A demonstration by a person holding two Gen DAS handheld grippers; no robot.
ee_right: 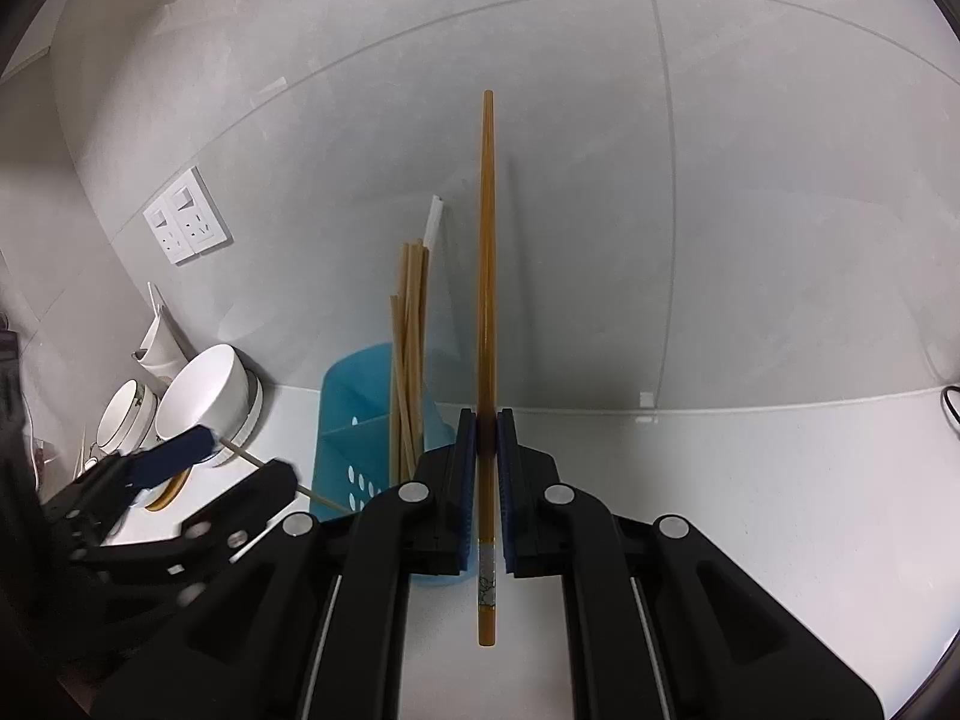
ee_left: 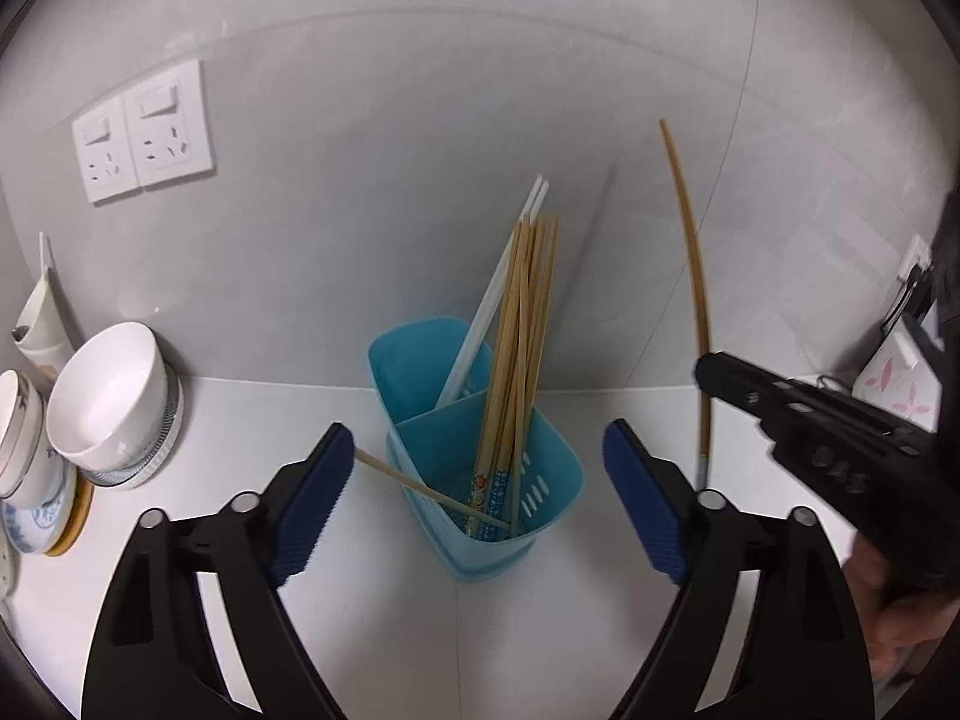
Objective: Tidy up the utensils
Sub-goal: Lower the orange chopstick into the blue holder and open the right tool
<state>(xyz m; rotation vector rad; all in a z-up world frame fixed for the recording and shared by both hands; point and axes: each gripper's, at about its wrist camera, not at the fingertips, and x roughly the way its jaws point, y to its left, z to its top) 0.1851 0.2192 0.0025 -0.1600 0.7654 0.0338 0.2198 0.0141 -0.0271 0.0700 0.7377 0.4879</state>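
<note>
A blue plastic utensil holder (ee_left: pixel 480 480) stands on the white counter by the wall, also in the right wrist view (ee_right: pixel 354 414). It holds several bamboo chopsticks (ee_left: pixel 522 330) and white ones (ee_left: pixel 480 324). One bamboo chopstick (ee_left: pixel 420 486) lies slanted across its rim, sticking out left. My left gripper (ee_left: pixel 480 498) is open around the holder, empty. My right gripper (ee_right: pixel 486 438) is shut on a long amber chopstick (ee_right: pixel 487 276), held upright right of the holder; it shows in the left wrist view (ee_left: pixel 690 276).
White bowls (ee_left: pixel 108 396) and patterned dishes (ee_left: pixel 36 510) are stacked at the left by the wall. Wall sockets (ee_left: pixel 144 132) sit above them. A white item with pink print (ee_left: pixel 900 384) is at the right.
</note>
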